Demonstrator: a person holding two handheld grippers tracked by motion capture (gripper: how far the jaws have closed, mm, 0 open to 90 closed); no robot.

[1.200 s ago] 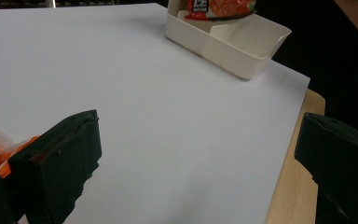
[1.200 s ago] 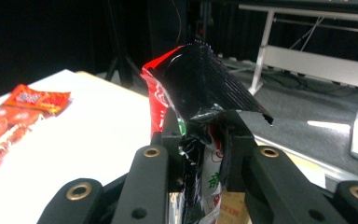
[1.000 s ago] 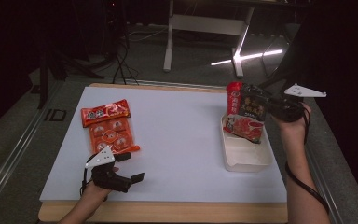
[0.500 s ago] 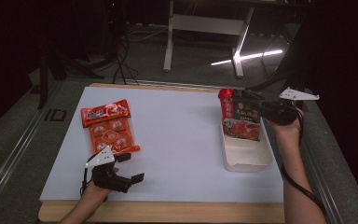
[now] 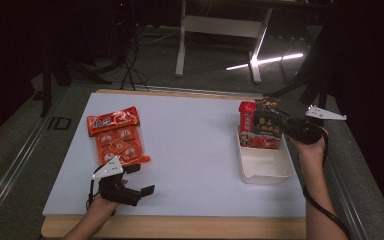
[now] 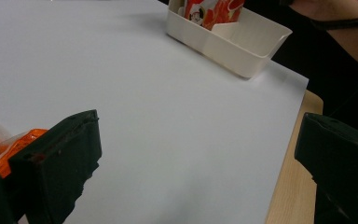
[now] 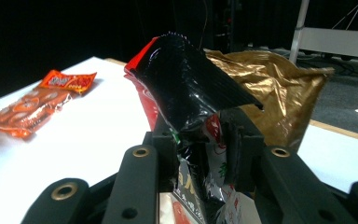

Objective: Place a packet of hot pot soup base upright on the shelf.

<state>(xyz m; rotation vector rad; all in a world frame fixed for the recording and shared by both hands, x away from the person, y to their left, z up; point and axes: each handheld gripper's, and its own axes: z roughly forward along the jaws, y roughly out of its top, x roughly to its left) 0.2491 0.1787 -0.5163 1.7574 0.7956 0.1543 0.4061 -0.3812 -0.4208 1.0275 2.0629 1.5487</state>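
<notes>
My right gripper [image 5: 280,127] reaches in from the right over the far end of a white bin [image 5: 265,172]. It is shut on a black snack packet [image 5: 266,122], which stands crumpled between its pads [image 7: 165,144]; the jaws have just been opening a little. Against the packet stand a red packet [image 5: 246,117] and a gold bag [image 7: 279,88]. An orange snack pack [image 5: 117,140] lies flat at the table's left. Just below it, near the front edge, my left gripper [image 5: 141,178] rests open with nothing between its fingers. In the left gripper view that gripper [image 6: 198,135] faces the bin [image 6: 242,51].
The white table sheet [image 5: 190,150] stretches bare between the orange pack and the bin. A wooden table edge [image 6: 289,177] runs along the front. The bin's near half holds nothing. Dark floor, cables and a metal stand lie beyond the table.
The right gripper has come down with the black packet, from above the bin to its far end. The left gripper has stayed where it was.
</notes>
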